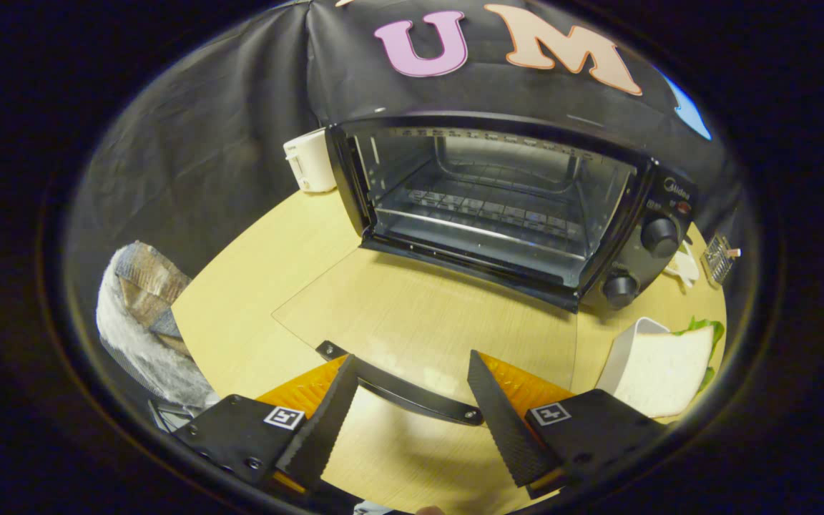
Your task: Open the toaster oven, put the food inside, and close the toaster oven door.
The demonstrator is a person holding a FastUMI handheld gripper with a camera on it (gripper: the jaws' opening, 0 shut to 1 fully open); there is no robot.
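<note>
Oven [505, 207] on worktop [254, 300] beyond tongs [412, 408], door [426, 315] folded flat, handle [405, 390] crosswise between tips. Tongs spread wide, holding nothing. Sandwich [662, 372] in white dish to right of tongs, just beside right finger; next reach likely swings right.

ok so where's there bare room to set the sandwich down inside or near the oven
The wire rack inside the open toaster oven is bare. The table left of the lowered glass door is free. Crowded to the oven's right, around the sandwich. Hand-held gripper open over the door handle.
</note>
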